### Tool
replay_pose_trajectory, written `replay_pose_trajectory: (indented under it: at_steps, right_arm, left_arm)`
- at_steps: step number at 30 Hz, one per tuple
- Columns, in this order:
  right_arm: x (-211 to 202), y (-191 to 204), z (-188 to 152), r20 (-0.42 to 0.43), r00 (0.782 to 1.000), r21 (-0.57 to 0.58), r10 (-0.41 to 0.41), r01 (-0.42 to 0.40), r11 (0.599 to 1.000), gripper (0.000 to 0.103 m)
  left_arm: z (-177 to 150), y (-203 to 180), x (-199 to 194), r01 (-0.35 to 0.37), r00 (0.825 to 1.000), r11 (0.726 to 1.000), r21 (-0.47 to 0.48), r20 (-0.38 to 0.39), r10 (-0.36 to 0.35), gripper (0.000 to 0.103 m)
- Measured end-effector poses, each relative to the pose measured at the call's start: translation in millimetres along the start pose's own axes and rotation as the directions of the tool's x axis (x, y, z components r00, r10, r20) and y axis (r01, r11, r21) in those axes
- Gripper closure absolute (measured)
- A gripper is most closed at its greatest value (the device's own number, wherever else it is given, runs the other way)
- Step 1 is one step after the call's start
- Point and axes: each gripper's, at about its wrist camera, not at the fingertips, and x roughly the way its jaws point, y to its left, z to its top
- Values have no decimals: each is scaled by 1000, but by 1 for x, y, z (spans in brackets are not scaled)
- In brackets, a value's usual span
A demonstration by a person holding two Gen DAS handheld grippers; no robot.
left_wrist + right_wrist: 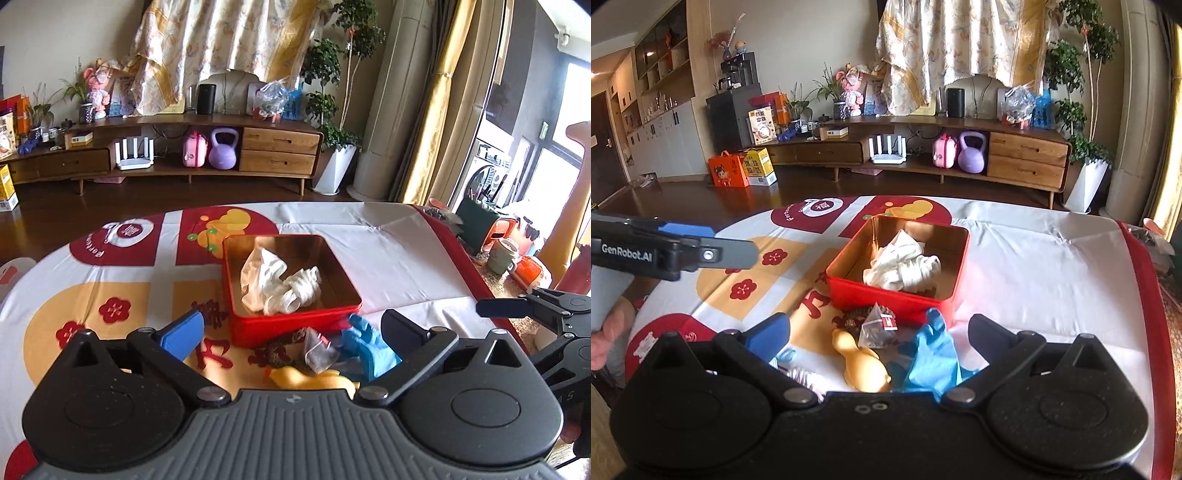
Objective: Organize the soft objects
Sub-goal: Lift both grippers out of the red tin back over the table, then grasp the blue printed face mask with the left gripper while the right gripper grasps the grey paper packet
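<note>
A red square tin (295,325) (849,288) sits on the table and holds crumpled white cloth (280,284) (901,267). In front of the tin lie a blue glove (369,347) (931,354), a tea bag in clear wrap (317,350) (877,326), a yellow soft toy (314,378) (864,365) and a dark brown fuzzy item (280,347) (853,317). My left gripper (295,332) is open and empty above these items. My right gripper (879,332) is open and empty over the same pile. The left gripper also shows at the left edge of the right wrist view (701,251).
The table wears a white, red and yellow printed cloth (388,258) (1034,266). Mugs and orange containers (509,251) stand beyond the table's right edge. A wooden TV cabinet (221,147) (960,151) stands across the floor. The right gripper shows at the right of the left wrist view (535,306).
</note>
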Motion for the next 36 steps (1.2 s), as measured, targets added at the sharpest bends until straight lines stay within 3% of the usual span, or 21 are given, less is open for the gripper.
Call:
replay_pose_trajectory:
  at_steps: [5, 10, 16, 21, 27, 36]
  right_arm:
    - [-5, 5, -21, 24, 1000, 5, -20, 20, 1000, 0]
    - [2, 11, -41, -7, 999, 14, -32, 32, 999, 0]
    - [16, 8, -67, -68, 997, 66, -44, 49, 997, 3]
    - [30, 3, -84, -130, 991, 84, -38, 49, 995, 15]
    - [45, -5, -102, -191, 981, 112, -42, 65, 992, 21]
    - [58, -6, -112, -242, 970, 122, -29, 60, 991, 23]
  left_arm:
    - [-26, 6, -14, -26, 999, 1000, -8, 20, 26, 0]
    - [-51, 10, -20, -67, 997, 998, -17, 25, 68, 0]
    - [-76, 25, -13, -59, 998, 993, -105, -22, 57, 0]
    - [-98, 34, 4, -111, 992, 988, -106, -72, 103, 0]
    - [-123, 47, 28, -199, 972, 975, -102, -145, 183, 0]
    - [-141, 60, 53, -227, 956, 968, -106, -212, 201, 0]
